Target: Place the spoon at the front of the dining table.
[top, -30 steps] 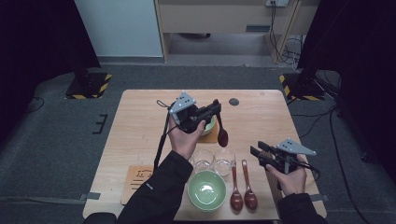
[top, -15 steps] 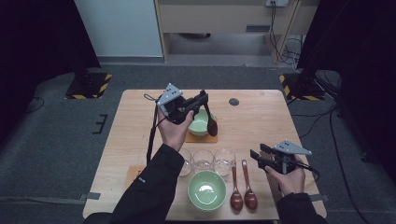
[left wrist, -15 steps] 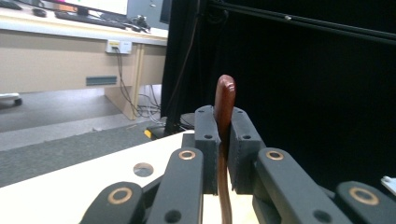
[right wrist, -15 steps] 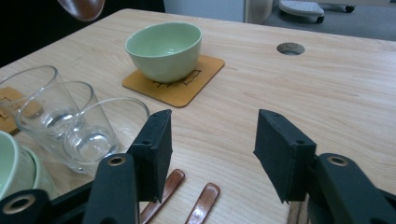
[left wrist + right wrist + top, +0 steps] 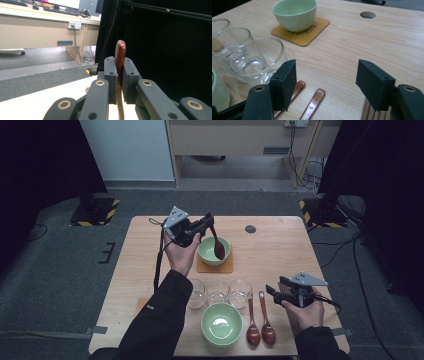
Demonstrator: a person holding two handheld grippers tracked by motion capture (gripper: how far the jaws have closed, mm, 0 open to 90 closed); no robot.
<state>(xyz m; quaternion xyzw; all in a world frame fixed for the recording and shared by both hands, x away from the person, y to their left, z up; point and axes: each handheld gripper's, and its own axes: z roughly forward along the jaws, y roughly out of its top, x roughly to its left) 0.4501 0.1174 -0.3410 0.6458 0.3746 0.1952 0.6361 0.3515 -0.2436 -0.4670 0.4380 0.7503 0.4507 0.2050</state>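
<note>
My left gripper (image 5: pixel 204 223) is shut on the handle of a brown wooden spoon (image 5: pixel 218 248), whose scoop hangs down into the far pale green bowl (image 5: pixel 209 256) on its orange coaster (image 5: pixel 229 267). In the left gripper view the spoon's handle (image 5: pixel 120 52) sticks up between the pressed jaws. My right gripper (image 5: pixel 275 286) hovers near the table's front right. Its jaws have just been opening and stand apart with nothing between them (image 5: pixel 327 75). Two more brown spoons (image 5: pixel 259 320) lie on the table just left of it, their handles (image 5: pixel 314 101) below the jaws.
Three clear glasses (image 5: pixel 218 291) stand in a row at mid table, with a second green bowl (image 5: pixel 221 323) in front of them. A round hole (image 5: pixel 250 228) marks the far table. A black cable hangs from the left gripper.
The left gripper has carried the spoon left and away from the person, bringing its scoop over the far bowl. The right gripper's jaws have spread wider.
</note>
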